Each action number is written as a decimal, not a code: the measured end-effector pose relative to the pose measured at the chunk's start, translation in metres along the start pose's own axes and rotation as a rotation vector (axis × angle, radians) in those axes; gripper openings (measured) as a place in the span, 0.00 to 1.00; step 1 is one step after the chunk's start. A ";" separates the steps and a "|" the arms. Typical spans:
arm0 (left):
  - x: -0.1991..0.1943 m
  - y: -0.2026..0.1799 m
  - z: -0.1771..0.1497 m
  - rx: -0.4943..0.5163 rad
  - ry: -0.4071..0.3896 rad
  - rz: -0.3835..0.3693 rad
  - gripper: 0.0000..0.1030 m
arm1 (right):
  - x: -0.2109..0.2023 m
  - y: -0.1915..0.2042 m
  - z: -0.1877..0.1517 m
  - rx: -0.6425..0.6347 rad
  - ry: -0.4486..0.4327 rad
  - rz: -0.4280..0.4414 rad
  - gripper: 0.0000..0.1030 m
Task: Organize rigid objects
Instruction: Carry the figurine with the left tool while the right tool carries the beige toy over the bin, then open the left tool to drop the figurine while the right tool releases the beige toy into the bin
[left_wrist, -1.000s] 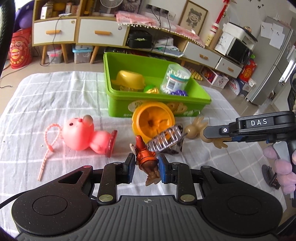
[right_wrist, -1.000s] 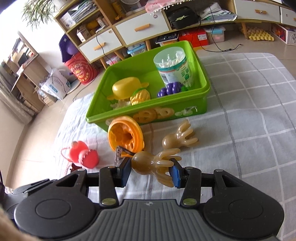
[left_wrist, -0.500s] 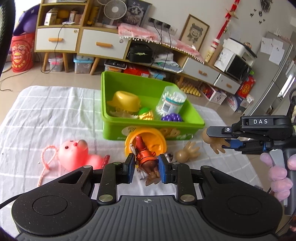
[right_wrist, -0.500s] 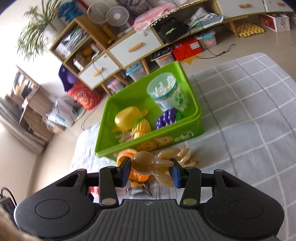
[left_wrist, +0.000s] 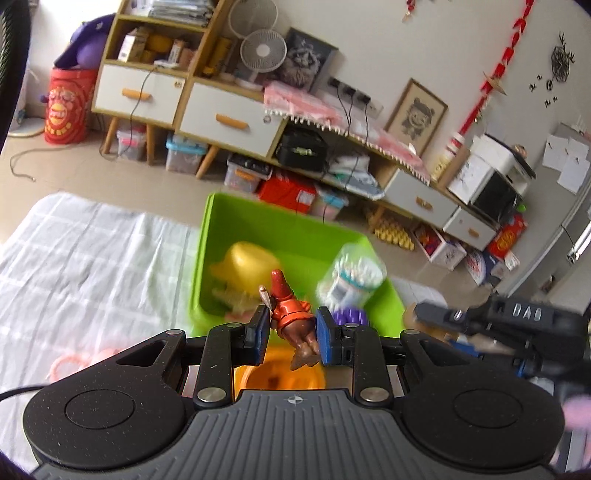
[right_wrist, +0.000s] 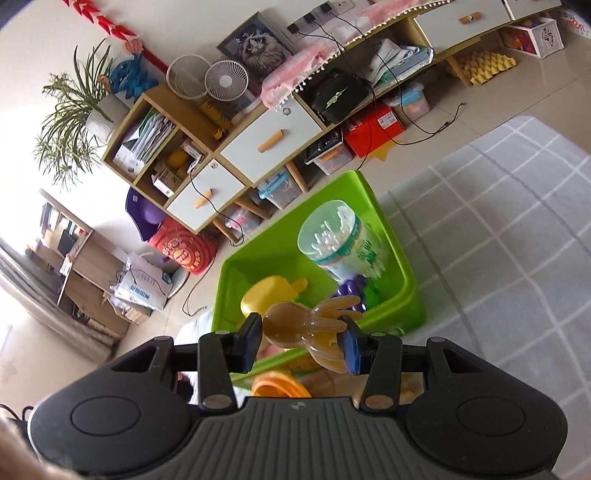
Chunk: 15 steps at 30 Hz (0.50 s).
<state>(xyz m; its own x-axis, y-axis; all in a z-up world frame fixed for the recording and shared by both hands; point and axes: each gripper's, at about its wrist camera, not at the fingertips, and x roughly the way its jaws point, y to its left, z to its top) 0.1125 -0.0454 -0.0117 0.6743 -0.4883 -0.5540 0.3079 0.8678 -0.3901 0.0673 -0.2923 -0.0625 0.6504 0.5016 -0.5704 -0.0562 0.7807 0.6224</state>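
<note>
My left gripper (left_wrist: 291, 330) is shut on a small red-brown figurine (left_wrist: 290, 314), held up in front of the green bin (left_wrist: 280, 229). My right gripper (right_wrist: 301, 341) is shut on a tan squid toy (right_wrist: 303, 325), lifted over the near rim of the same green bin (right_wrist: 402, 280); in the left wrist view it shows as a black tool (left_wrist: 517, 325) at the right. Inside the bin lie a yellow toy hat (left_wrist: 243, 262), a clear cotton-swab jar (right_wrist: 340, 240) and purple toy grapes (right_wrist: 349, 286). An orange cup (left_wrist: 280, 376) lies just under the left gripper.
The bin stands on a white checked cloth (left_wrist: 85, 258) that turns grey at the right (right_wrist: 517, 229). A pink toy (left_wrist: 77, 363) lies at the left, mostly hidden by my left gripper. Low cabinets (left_wrist: 207, 114) and storage boxes line the floor beyond.
Both grippers have risen and tilted upward with their toys, closing in on the bin. The pink toy, the orange cup and the second squid toy have slid down out of view.
</note>
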 end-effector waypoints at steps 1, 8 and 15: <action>0.004 -0.002 0.002 0.004 -0.014 0.003 0.30 | 0.004 0.001 0.000 -0.002 -0.005 -0.002 0.24; 0.024 0.003 0.001 -0.011 -0.025 0.023 0.30 | 0.026 0.013 -0.003 -0.079 -0.051 -0.033 0.24; 0.040 0.009 -0.002 -0.028 -0.019 0.023 0.30 | 0.042 0.020 -0.010 -0.202 -0.076 -0.114 0.24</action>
<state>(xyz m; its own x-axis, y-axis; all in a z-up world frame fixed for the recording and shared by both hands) 0.1408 -0.0571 -0.0385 0.6937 -0.4660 -0.5492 0.2730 0.8757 -0.3982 0.0859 -0.2521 -0.0787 0.7157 0.3823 -0.5845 -0.1241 0.8932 0.4322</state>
